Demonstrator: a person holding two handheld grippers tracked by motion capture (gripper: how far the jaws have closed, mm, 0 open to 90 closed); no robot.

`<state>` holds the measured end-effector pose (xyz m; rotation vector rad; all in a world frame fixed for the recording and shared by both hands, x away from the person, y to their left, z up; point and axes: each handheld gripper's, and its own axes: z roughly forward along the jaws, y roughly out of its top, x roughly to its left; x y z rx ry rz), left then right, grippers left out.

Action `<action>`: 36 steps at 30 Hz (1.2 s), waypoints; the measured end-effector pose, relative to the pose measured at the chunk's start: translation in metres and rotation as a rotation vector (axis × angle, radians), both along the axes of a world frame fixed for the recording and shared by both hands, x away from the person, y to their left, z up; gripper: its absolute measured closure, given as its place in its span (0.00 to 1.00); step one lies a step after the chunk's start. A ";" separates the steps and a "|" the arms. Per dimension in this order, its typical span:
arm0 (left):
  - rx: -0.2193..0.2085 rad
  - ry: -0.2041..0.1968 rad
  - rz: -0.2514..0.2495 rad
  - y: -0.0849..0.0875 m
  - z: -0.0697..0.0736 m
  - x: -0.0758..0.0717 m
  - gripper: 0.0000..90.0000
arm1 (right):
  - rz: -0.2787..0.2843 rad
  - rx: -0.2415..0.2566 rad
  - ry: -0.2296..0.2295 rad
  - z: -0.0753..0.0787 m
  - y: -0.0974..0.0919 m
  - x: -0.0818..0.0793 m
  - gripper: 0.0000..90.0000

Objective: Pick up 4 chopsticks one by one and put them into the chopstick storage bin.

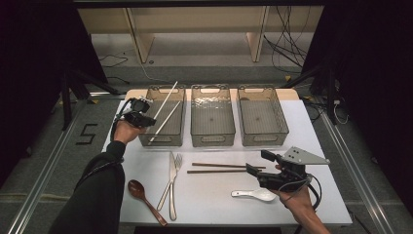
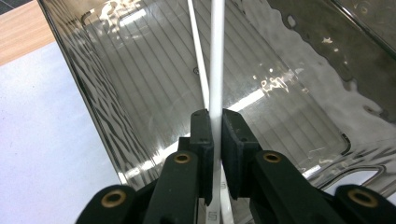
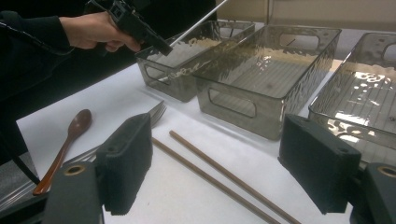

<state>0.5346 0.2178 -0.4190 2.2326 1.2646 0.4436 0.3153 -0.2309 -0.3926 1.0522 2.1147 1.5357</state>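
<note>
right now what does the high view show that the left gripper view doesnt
High view alone: the knife, fork, brown wooden spoon, white spoon, brown chopsticks, the other two bins and the right gripper, jaws open.

Left gripper view alone: the pads clamped on one white chopstick.

Both: the left gripper, the white chopsticks and the left bin.

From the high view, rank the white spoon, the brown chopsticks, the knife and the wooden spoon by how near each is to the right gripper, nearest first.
Measured from the right gripper:
1. Brown chopsticks: their near ends lie right at the jaw tips.
2. White spoon: just below the gripper, by the hand.
3. Knife: mid-table, to the left.
4. Wooden spoon: farthest left, near the front edge.
</note>
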 end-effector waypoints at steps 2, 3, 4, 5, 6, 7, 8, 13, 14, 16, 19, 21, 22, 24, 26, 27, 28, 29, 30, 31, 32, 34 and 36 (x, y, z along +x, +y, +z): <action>0.002 0.005 -0.001 0.000 0.000 0.000 0.91 | 0.000 0.000 0.000 0.000 0.000 0.000 0.30; 0.000 0.004 0.001 0.000 0.000 0.000 0.91 | 0.001 0.000 0.001 0.000 0.000 0.000 0.30; -0.004 0.005 0.003 0.000 -0.001 0.000 0.91 | 0.001 -0.001 0.000 0.000 0.000 0.000 0.30; -0.008 0.006 0.003 0.000 -0.001 -0.001 0.90 | 0.001 -0.001 0.000 0.000 0.000 0.000 0.30; -0.013 0.004 -0.002 0.000 -0.001 -0.002 0.88 | 0.001 -0.001 0.000 0.000 0.000 0.000 0.30; -0.030 0.000 -0.001 0.001 0.000 -0.003 0.86 | 0.000 0.000 0.000 0.000 0.000 0.000 0.30; -0.044 -0.003 -0.003 0.001 0.001 -0.005 0.85 | 0.000 0.000 0.001 0.000 0.000 0.000 0.30; -0.103 -0.025 -0.005 0.003 0.008 -0.015 0.74 | 0.001 0.000 0.001 0.000 0.000 0.000 0.30; -0.115 -0.030 -0.013 0.003 0.010 -0.017 0.71 | 0.001 -0.001 0.001 0.000 0.000 0.000 0.30; -0.141 -0.038 -0.023 0.001 0.013 -0.022 0.63 | 0.002 -0.001 0.002 0.000 0.000 0.000 0.30; -0.147 -0.043 -0.045 -0.002 0.017 -0.031 0.52 | 0.001 0.000 0.002 0.000 0.000 0.000 0.30; -0.144 -0.050 -0.071 -0.005 0.018 -0.037 0.47 | 0.001 -0.001 0.002 0.000 0.000 0.000 0.30; -0.149 -0.055 -0.083 -0.006 0.018 -0.041 0.44 | 0.000 -0.001 0.002 -0.001 0.000 0.000 0.30; -0.135 -0.052 -0.114 -0.009 0.020 -0.045 0.42 | 0.000 -0.001 0.002 -0.001 0.000 0.000 0.30; -0.139 -0.064 -0.115 -0.010 0.023 -0.049 0.39 | 0.002 -0.003 0.002 0.000 0.001 0.000 0.30; -0.148 -0.065 -0.123 -0.010 0.024 -0.051 0.39 | 0.002 -0.004 -0.001 0.000 0.001 -0.001 0.30; -0.146 -0.063 -0.130 -0.011 0.024 -0.053 0.38 | 0.003 -0.002 -0.004 0.000 0.001 -0.001 0.30; -0.132 -0.064 -0.137 -0.013 0.024 -0.055 0.37 | 0.003 -0.001 -0.003 0.000 0.001 -0.001 0.30; -0.116 -0.062 -0.147 -0.015 0.025 -0.057 0.36 | 0.003 -0.002 -0.003 0.000 0.001 -0.001 0.30; -0.112 -0.059 -0.159 -0.018 0.025 -0.060 0.35 | 0.003 -0.003 -0.001 0.000 0.001 -0.001 0.30; -0.109 -0.058 -0.171 -0.020 0.026 -0.061 0.35 | 0.003 -0.003 -0.002 0.000 0.001 -0.001 0.30; -0.094 -0.055 -0.195 -0.026 0.027 -0.065 0.34 | 0.003 -0.002 -0.005 0.001 0.001 -0.001 0.30; -0.084 -0.053 -0.229 -0.032 0.028 -0.069 0.32 | 0.003 -0.002 -0.005 0.001 0.001 -0.001 0.30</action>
